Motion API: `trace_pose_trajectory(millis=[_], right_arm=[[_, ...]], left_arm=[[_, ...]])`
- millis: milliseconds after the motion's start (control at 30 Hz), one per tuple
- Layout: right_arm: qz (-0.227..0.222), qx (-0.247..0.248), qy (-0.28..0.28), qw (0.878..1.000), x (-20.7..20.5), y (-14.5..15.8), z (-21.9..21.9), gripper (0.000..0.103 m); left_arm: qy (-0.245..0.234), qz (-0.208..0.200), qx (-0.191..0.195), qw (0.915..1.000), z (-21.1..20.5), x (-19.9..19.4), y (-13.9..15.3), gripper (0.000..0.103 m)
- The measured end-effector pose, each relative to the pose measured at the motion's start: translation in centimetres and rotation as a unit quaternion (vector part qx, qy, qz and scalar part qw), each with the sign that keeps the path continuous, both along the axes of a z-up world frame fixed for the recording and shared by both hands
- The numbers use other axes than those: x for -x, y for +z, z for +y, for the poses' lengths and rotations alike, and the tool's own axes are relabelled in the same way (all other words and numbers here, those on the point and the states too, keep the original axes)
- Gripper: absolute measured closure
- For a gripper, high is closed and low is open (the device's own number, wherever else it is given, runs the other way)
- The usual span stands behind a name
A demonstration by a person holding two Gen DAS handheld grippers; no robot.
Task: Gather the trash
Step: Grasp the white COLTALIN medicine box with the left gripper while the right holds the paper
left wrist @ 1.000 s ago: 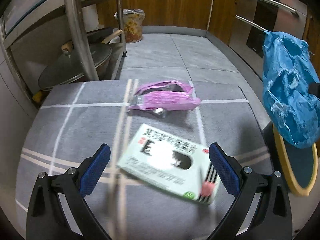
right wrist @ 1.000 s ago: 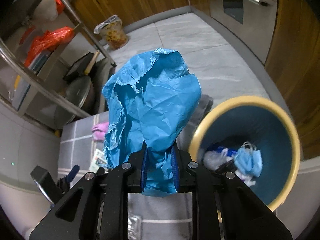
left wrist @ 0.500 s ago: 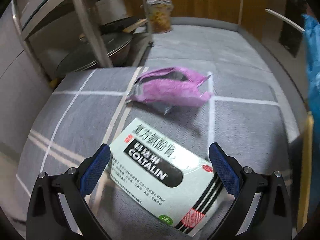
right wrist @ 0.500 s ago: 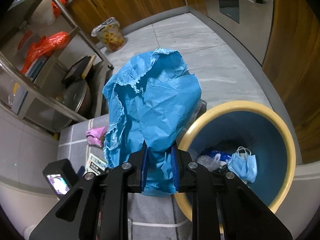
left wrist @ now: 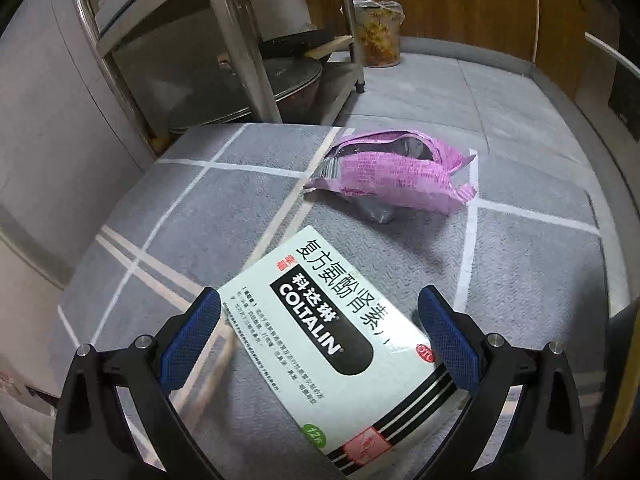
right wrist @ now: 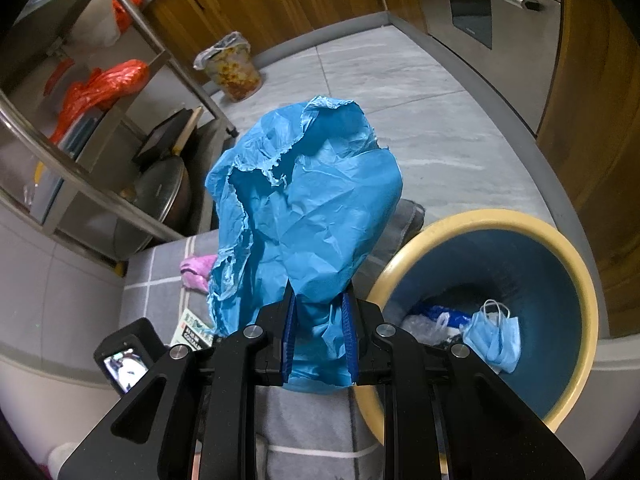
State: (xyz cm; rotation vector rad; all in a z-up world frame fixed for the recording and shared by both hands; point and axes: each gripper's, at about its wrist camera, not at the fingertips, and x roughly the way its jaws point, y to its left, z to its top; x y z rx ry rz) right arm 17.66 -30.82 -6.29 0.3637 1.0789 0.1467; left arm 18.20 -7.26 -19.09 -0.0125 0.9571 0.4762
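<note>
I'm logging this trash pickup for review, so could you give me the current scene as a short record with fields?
left hand-held gripper: open, jaws on either side of the pale green Coltalin medicine box, not pressing it
right hand-held gripper: shut on the crumpled blue paper bag
bin: round blue bin with a cream rim, beside the mat, holding a blue face mask and other trash
still on the mat: torn pink foil snack wrapper, beyond the box
surface: grey mat with white lines
</note>
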Motion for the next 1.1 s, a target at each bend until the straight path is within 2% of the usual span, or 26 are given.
trace_pose_trajectory(millis=[200,300,567,667,833,1100], right_arm=[[0.000,0.000,0.001,1.000,-0.1,0.0,0.1,0.081],[0.000,0.000,0.003,1.000,-0.1,0.1,0.4,0.081],[0.001,0.002,0.004,1.000,-0.1,0.1,0.5,0.081],[0.000,0.006,0.007,1.000,0.0,0.1,1.0,0.081],[0.000,0.006,0.008,1.000,0.2,0.1,0.9,0.081],[-0.009,0.005,0.018,1.000,0.9,0.6,1.5,0.081]], left_arm=[[0.041,0.033,0.021,0.9984,1.0,0.0,-0.6,0.005],[0.056,0.033,0.037,0.9972,1.5,0.3,-0.8,0.004],[0.040,0.022,0.073,0.9963,2.6,0.0,-1.2,0.004],[0.013,0.021,0.109,0.9938,3.4,0.0,-1.5,0.005],[-0.038,0.028,0.112,0.9926,3.2,0.4,-1.4,0.011],[-0.125,0.043,0.119,0.9840,3.4,2.0,-1.0,0.023]])
